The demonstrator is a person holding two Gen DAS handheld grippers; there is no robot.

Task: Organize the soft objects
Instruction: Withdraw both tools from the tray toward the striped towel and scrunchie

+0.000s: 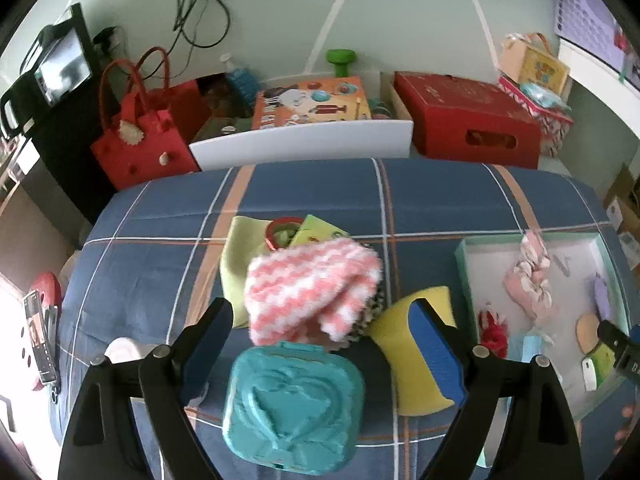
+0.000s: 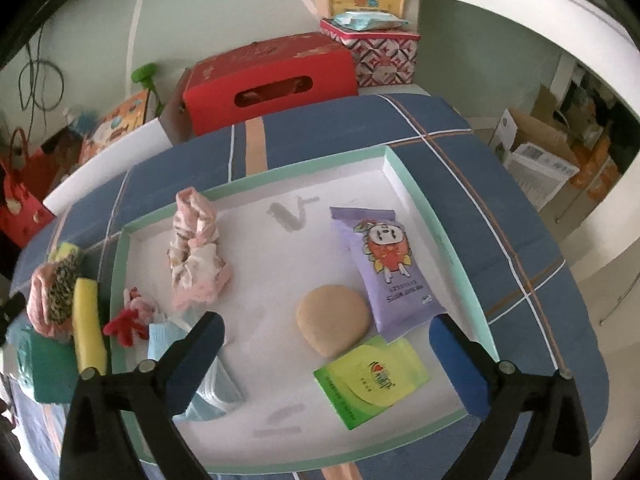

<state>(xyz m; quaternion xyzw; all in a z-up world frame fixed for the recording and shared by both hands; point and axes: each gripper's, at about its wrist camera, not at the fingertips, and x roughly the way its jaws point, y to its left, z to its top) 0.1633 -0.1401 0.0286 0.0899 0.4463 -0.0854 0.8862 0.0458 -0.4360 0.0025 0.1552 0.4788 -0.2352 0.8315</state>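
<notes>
My left gripper (image 1: 324, 344) is open over the checked blue cloth, its jaws wide apart with nothing pressed between the pads. Between and below them lie a teal plastic case (image 1: 294, 406), a pink-and-white fluffy cloth (image 1: 312, 288) and a yellow sponge (image 1: 408, 356). A light green cloth (image 1: 236, 264) sits under the fluffy one. My right gripper (image 2: 326, 360) is open above the white tray (image 2: 280, 184), empty. In the tray lie a pink scrunchie (image 2: 196, 252), a tan puff (image 2: 334, 320), a purple packet (image 2: 390, 272), a green packet (image 2: 372, 380), a red bow (image 2: 128, 322) and blue masks (image 2: 216, 396).
A red ring-shaped item (image 1: 282, 232) rests on the green cloth. Behind the table stand a red box (image 1: 472, 124), a red bag (image 1: 144, 136) and a white bin (image 1: 304, 140) with a picture book. A phone (image 1: 38, 336) lies off the left edge. Cardboard boxes (image 2: 536, 148) sit on the floor at right.
</notes>
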